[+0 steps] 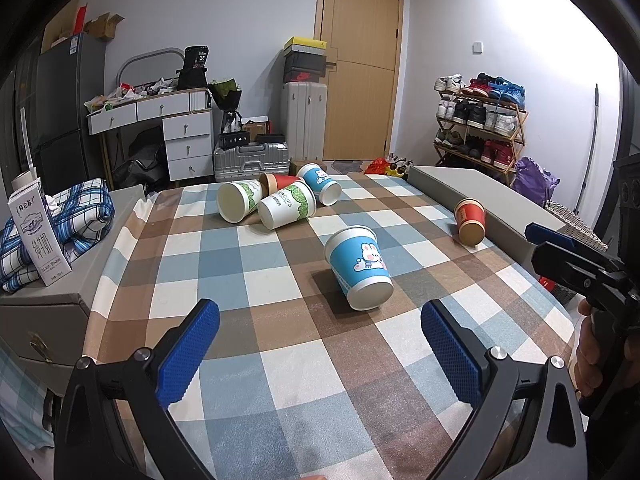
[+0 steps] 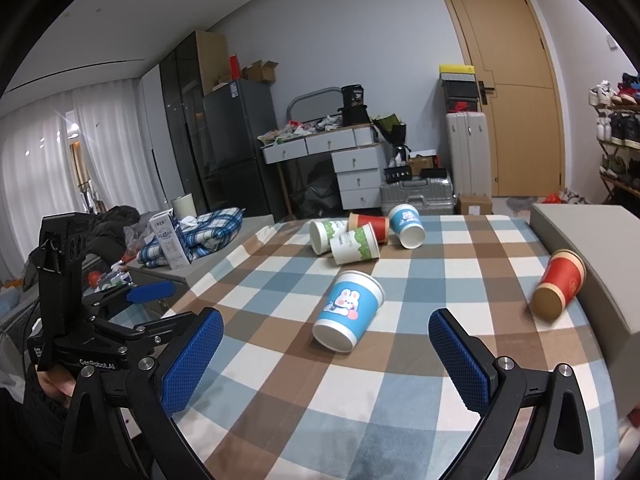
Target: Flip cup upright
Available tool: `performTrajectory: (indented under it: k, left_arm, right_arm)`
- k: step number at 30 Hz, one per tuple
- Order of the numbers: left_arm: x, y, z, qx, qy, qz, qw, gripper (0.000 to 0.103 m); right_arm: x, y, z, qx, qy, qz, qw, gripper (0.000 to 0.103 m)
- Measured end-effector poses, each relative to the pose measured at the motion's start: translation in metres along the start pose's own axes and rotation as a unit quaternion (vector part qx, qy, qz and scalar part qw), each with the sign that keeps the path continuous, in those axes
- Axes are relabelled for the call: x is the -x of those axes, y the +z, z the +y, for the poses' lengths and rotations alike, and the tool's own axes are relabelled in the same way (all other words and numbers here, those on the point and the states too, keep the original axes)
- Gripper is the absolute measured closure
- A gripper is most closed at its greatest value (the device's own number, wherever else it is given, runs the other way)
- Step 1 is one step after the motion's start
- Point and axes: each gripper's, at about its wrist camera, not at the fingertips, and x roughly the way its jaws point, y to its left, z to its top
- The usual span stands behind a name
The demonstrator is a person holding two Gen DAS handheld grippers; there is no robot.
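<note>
Left gripper (image 1: 320,344): jaws spread wide, nothing between the blue pads; it hangs over the near edge of the table, and the nearest cup lies beyond its fingertips, apart from them.

Right gripper (image 2: 326,344): jaws equally wide apart, holding nothing; it hangs over the near edge of the table, right of the left gripper, which shows at the left edge of its view.

Table (image 1: 256,360): covered by a checked cloth in blue, brown and white.

Blue rabbit cup (image 1: 359,266): lies on its side near the middle of the table, nearer the front edge than the other cups. Its long axis runs front to back with a slight slant; the closed base faces the near edge and the grippers, the open mouth faces the far edge. The rabbit print faces up and right.

Red cup (image 1: 470,221): on its side at the right edge of the table, touching the grey box (image 1: 480,192) there; its brown end points toward the near edge.

Cup cluster (image 1: 276,200): four cups on their sides near the far edge, touching one another — two white with green print, one red, one blue with rabbit. The white pair show open mouths toward the near-left.

Milk carton (image 1: 36,232): upright on a grey surface beyond the left edge of the table, beside a folded plaid cloth (image 1: 76,220).
</note>
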Motion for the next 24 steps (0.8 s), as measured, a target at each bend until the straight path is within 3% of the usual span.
performTrajectory:
  k: [13,24]
  left_arm:
    - [-0.004,0.004,-0.001,0.004,-0.002,0.005,1.0,0.005]
    - [-0.025,-0.003,-0.009,0.004,-0.017,0.03,0.9994,0.005]
  right_arm:
    - [-0.002,0.0,-0.011,-0.018,-0.011,-0.005,1.0,0.0]
    - [-0.014,-0.004,-0.021,-0.022,-0.018,0.027,0.999,0.0]
